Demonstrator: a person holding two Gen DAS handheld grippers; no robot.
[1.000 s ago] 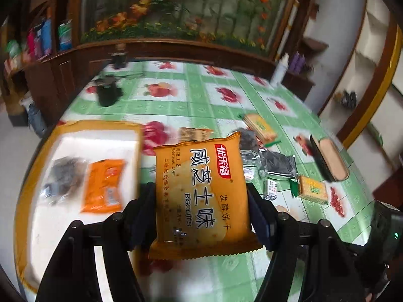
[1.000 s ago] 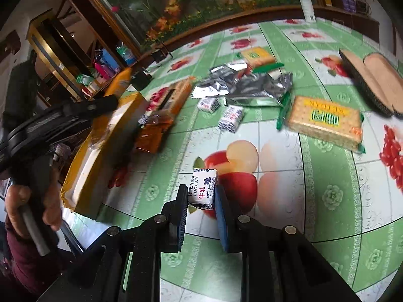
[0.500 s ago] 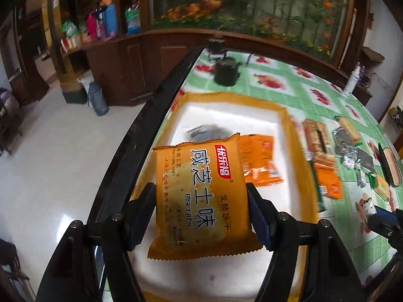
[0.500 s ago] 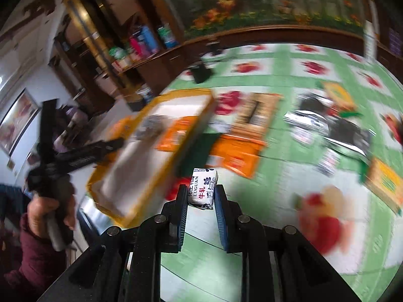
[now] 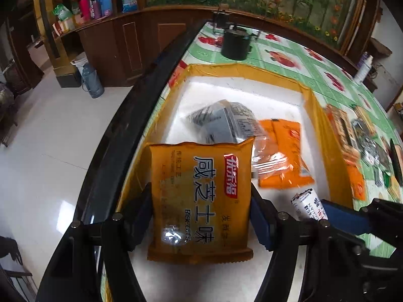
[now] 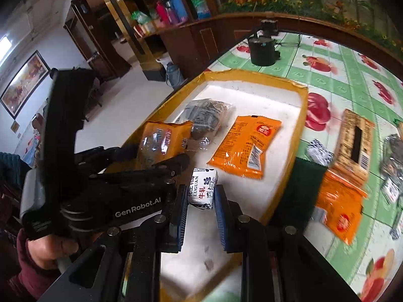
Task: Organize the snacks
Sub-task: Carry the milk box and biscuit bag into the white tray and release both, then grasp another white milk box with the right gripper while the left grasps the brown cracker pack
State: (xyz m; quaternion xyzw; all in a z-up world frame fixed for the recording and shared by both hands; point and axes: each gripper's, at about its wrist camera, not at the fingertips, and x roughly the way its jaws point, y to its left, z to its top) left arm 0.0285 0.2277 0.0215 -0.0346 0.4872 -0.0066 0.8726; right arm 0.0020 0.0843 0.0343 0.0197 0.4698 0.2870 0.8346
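Observation:
My left gripper [image 5: 200,216] is shut on a yellow-orange biscuit pack [image 5: 201,198] and holds it over the near end of the yellow-rimmed white tray [image 5: 241,71]. My right gripper [image 6: 200,201] is shut on a small white candy [image 6: 203,188] and holds it over the tray [image 6: 301,130], right beside the left gripper [image 6: 161,161]. The candy also shows in the left wrist view [image 5: 308,205]. A grey pack [image 5: 226,122] and an orange pack [image 5: 282,153] lie in the tray.
Right of the tray on the green fruit-print tablecloth [image 6: 352,63] lie an orange pack [image 6: 340,201], a brown box [image 6: 355,138], small candies [image 6: 318,151] and silver packs [image 6: 393,166]. A black pot [image 6: 262,50] stands beyond the tray. The table edge [image 5: 131,115] drops to the floor at left.
Both grippers have swung left from the table's middle to over the tray, each still holding its snack. The right gripper has come up close beside the left one.

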